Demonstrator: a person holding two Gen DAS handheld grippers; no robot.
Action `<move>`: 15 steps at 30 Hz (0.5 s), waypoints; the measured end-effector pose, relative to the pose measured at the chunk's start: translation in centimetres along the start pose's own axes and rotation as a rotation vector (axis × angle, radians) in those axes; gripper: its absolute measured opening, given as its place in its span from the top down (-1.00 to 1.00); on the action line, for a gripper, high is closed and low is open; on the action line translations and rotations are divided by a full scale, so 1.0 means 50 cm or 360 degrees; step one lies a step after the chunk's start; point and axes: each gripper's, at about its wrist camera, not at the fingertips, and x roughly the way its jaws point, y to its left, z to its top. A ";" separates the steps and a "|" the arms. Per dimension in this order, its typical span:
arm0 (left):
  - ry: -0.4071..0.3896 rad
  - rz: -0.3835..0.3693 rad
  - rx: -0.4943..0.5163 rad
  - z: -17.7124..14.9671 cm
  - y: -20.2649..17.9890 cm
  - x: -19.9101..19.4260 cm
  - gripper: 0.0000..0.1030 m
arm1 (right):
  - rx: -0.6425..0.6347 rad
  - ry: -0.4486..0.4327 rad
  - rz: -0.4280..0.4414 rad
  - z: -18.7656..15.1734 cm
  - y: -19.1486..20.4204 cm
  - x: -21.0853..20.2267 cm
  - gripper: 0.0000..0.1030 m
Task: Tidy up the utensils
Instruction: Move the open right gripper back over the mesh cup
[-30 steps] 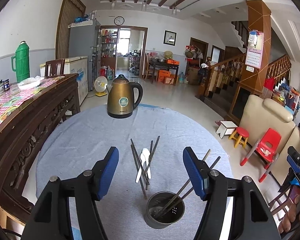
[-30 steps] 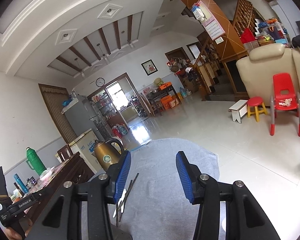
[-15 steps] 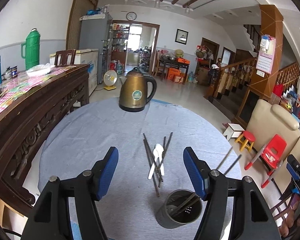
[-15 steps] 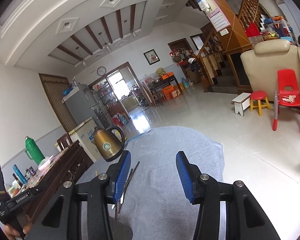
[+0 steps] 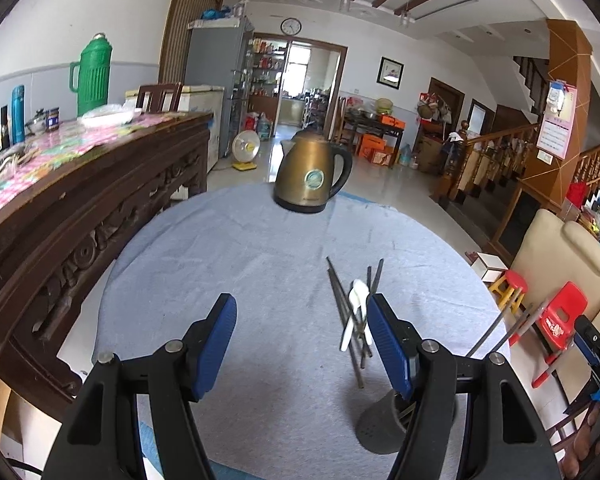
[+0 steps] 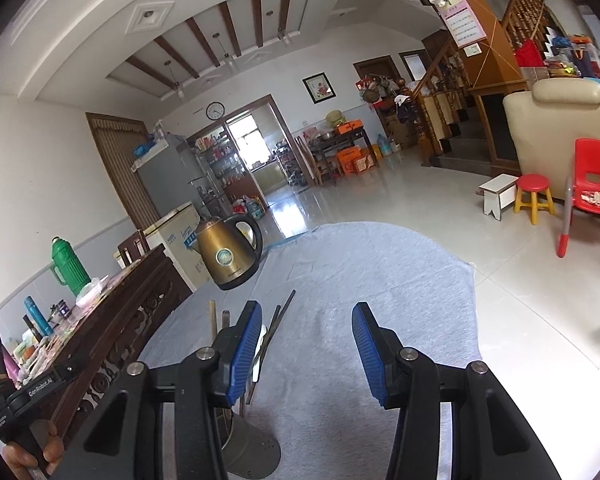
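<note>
Several dark chopsticks (image 5: 342, 304) and a white spoon (image 5: 356, 304) lie in a loose pile on the grey-blue cloth of the round table (image 5: 236, 264). A dark perforated utensil cup (image 5: 380, 428) stands near the table's front edge with chopsticks (image 5: 504, 328) leaning out of it. My left gripper (image 5: 302, 344) is open and empty above the cloth, left of the pile. My right gripper (image 6: 306, 350) is open and empty, with the cup (image 6: 248, 448) low at its left and the pile (image 6: 278, 320) beside its left finger.
A bronze electric kettle (image 5: 312, 178) stands at the table's far edge, also in the right wrist view (image 6: 226, 254). A carved wooden sideboard (image 5: 80, 200) runs along the left. A beige sofa (image 5: 556, 264) and red child's chair (image 5: 560, 320) stand to the right.
My left gripper has swung left, so the pile and cup now sit to the right in its view. My right gripper has tipped down and moved nearer the table.
</note>
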 end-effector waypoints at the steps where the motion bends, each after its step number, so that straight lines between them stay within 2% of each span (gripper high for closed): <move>1: 0.0002 0.0011 -0.0005 -0.003 0.007 0.004 -0.33 | 0.0003 0.0007 0.0000 -0.002 0.001 0.004 0.02; 8: 0.0032 0.0058 -0.0044 -0.012 0.050 0.037 -0.33 | -0.0012 0.0072 -0.0023 -0.009 0.014 0.045 0.02; 15: 0.0129 0.0103 -0.0097 -0.030 0.094 0.087 -0.33 | -0.0008 0.0135 -0.0080 -0.021 0.014 0.090 0.02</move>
